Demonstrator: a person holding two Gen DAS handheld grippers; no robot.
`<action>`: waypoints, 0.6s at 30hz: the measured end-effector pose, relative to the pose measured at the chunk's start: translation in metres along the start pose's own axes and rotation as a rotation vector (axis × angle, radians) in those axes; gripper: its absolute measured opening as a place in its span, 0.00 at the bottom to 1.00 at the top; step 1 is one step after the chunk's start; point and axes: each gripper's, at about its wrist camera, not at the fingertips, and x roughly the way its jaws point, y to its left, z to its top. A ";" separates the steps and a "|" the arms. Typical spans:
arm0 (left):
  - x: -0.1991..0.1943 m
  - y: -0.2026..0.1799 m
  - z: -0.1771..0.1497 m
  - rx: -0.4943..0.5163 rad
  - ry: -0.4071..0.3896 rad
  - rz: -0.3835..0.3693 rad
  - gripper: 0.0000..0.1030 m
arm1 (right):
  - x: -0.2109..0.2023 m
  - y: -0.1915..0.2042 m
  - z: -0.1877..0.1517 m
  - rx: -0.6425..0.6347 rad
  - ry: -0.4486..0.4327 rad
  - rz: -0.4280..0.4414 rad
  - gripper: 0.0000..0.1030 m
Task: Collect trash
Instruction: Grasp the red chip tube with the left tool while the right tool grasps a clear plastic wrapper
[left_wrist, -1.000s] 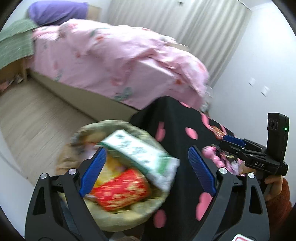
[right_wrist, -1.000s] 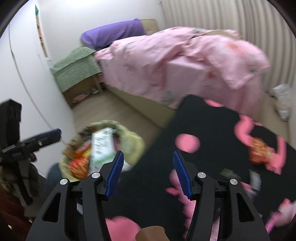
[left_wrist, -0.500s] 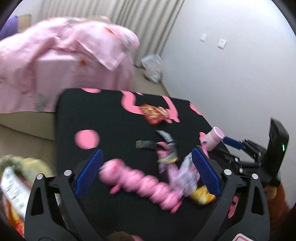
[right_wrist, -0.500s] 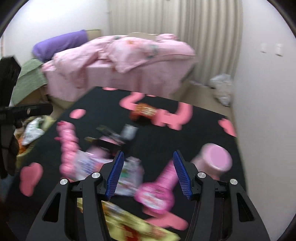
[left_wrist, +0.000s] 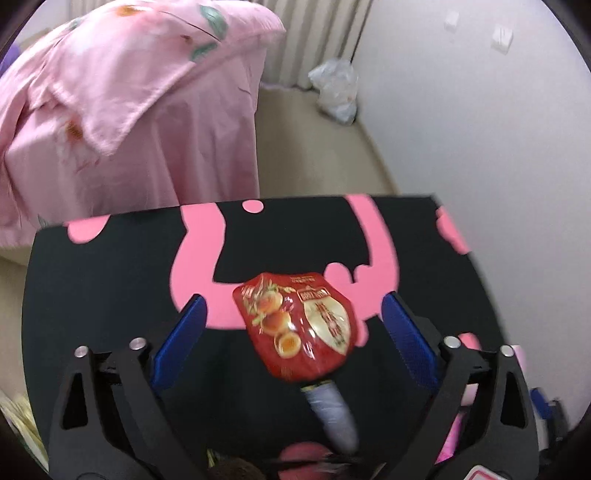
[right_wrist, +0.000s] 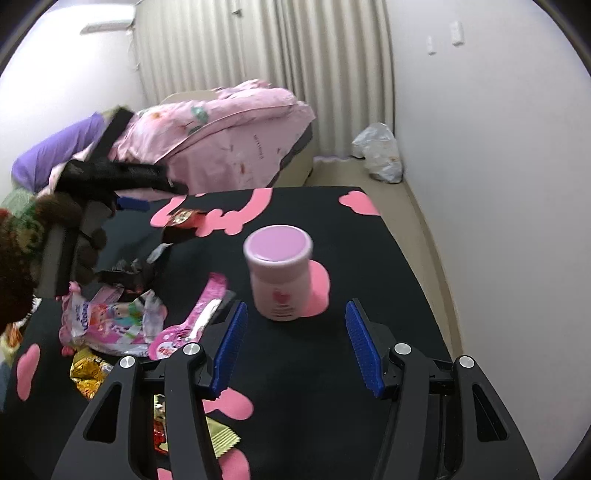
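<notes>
A red snack wrapper (left_wrist: 295, 328) lies flat on the black and pink table cover (left_wrist: 110, 280). My left gripper (left_wrist: 293, 310) hangs over it, open, with a blue pad on either side and neither touching. A grey-lilac wrapper (left_wrist: 332, 413) lies just below the red one. In the right wrist view a pink jar (right_wrist: 279, 273) stands upright just beyond my right gripper (right_wrist: 295, 314), which is open and empty. To its left lie a pink and white wrapper (right_wrist: 107, 321), a pink wrapper (right_wrist: 199, 317) and a gold wrapper (right_wrist: 88, 373).
A bed with a pink duvet (left_wrist: 129, 103) stands past the table's far edge. A white plastic bag (right_wrist: 380, 151) sits on the floor by the curtain. The wall (right_wrist: 498, 184) runs close along the table's right side. A person's sleeve (right_wrist: 18, 266) fills the left.
Both views swung away from the basket of trash on the floor to the table. The left gripper came over the red wrapper; the right now faces the pink jar. Both stayed open.
</notes>
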 end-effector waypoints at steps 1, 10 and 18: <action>0.009 -0.004 0.001 0.027 0.021 0.022 0.83 | 0.002 -0.005 -0.002 0.022 0.000 0.011 0.51; 0.016 0.004 -0.011 0.085 0.078 0.088 0.36 | 0.010 -0.012 -0.010 0.049 0.015 0.041 0.51; -0.059 0.008 -0.039 0.114 -0.030 -0.015 0.19 | 0.002 0.007 -0.006 -0.027 0.015 0.017 0.51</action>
